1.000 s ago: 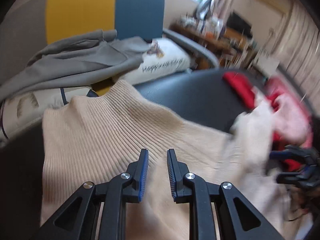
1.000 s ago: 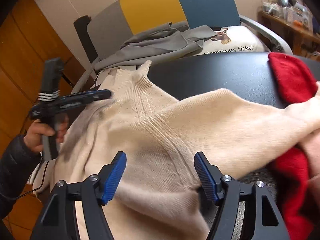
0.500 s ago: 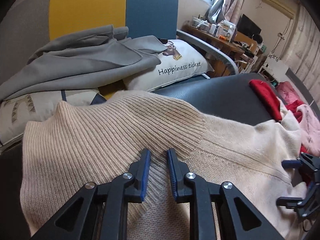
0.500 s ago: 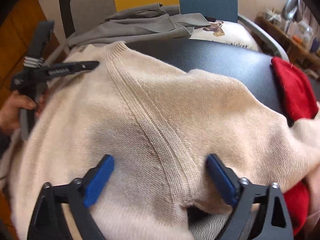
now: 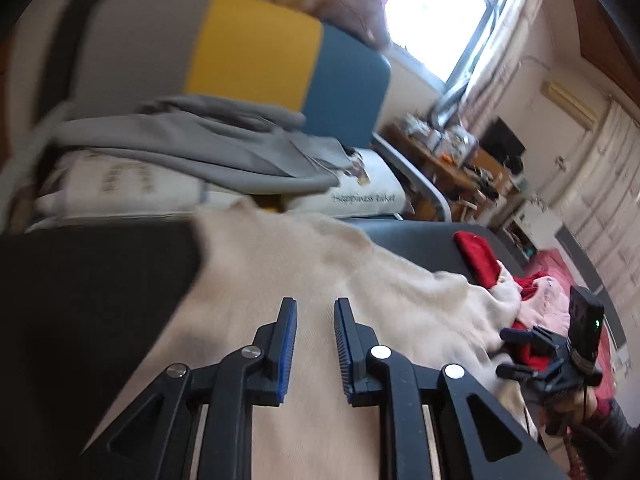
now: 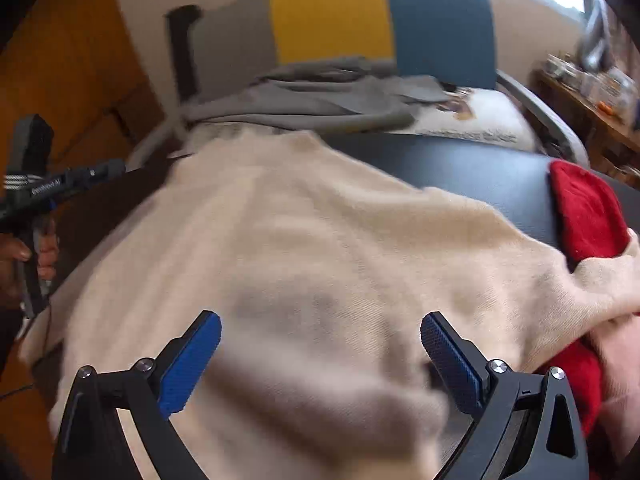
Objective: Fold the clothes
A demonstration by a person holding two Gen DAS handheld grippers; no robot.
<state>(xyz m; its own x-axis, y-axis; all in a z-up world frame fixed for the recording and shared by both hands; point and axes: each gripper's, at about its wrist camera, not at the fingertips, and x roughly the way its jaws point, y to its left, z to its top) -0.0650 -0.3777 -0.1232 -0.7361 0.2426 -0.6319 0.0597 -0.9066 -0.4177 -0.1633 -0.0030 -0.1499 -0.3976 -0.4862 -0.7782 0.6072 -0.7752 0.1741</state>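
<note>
Since half a second ago: both views drawn back and higher off the cream sweater (image 6: pixel 304 248). Sweater: spread on dark tabletop (image 6: pixel 460 164), one edge over red garment (image 6: pixel 588 216). Left tongs (image 5: pixel 314 316): narrow gap, nothing held. Right tongs (image 6: pixel 320 344): wide, empty. Advice: flatten wrinkles, pinch one layer at the edge, fold squarely.

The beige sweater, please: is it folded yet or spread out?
Spread out: the sweater lies open across the dark table, no fold visible.
</note>
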